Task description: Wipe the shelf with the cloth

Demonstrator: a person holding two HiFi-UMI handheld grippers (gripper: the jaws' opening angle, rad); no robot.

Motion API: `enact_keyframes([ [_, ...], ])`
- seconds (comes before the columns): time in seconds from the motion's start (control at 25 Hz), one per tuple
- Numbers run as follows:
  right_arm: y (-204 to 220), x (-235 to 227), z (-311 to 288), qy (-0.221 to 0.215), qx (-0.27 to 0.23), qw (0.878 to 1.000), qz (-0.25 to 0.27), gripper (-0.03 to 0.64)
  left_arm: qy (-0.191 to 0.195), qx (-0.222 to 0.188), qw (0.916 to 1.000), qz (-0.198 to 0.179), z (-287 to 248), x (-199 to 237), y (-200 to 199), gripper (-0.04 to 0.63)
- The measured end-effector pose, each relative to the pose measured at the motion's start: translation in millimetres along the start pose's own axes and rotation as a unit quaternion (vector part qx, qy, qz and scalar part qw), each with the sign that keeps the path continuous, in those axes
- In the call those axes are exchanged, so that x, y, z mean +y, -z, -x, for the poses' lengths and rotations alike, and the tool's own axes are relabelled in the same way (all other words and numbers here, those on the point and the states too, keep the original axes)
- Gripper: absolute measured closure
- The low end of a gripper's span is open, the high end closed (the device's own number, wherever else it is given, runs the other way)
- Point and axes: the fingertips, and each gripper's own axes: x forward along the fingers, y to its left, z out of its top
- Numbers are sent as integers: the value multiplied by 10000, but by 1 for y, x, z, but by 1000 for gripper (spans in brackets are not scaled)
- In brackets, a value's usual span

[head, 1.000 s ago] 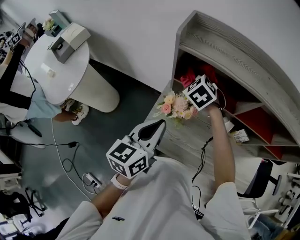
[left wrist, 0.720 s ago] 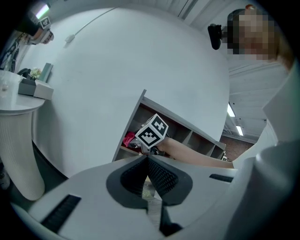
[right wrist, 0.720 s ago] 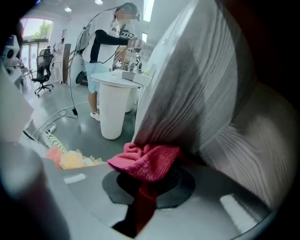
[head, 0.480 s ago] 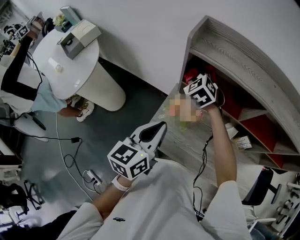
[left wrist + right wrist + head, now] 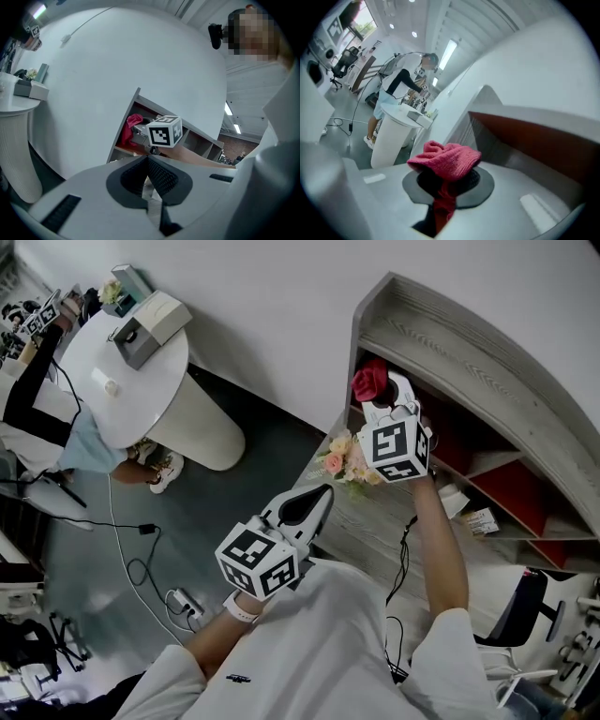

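In the upper right of the head view, the right gripper (image 5: pixel 386 395) clamps a bunched red cloth (image 5: pixel 368 381) at the top-left opening of the grey shelf (image 5: pixel 450 334). At lower centre, the left gripper (image 5: pixel 317 495) is closed on nothing.

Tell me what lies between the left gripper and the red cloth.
In the head view, a pink and cream flower bouquet stands on the grey shelf ledge between them.

Head view looks steeply down; both gripper views face the shelf (image 5: pixel 469 343).
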Motion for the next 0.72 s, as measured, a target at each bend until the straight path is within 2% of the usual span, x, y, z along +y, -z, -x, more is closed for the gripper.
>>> enact_keyframes([
  [0.08, -13, 2, 15, 15, -320, 9995, -75, 563, 15, 5, 10000, -7, -2, 0, -1, 595],
  [0.24, -33, -1, 55, 57, -796, 9948, -634, 563, 45, -20, 10000, -4, -6, 2, -5, 595],
  [0.48, -36, -15, 119, 329, -1068, 9800, -1649, 563, 144, -155, 9997, -155, -16, -3, -17, 595],
  [0.72, -24, -20, 182, 800, -1061, 9679, -2131, 563, 336, -285, 9986, -299, -19, -12, -26, 595],
])
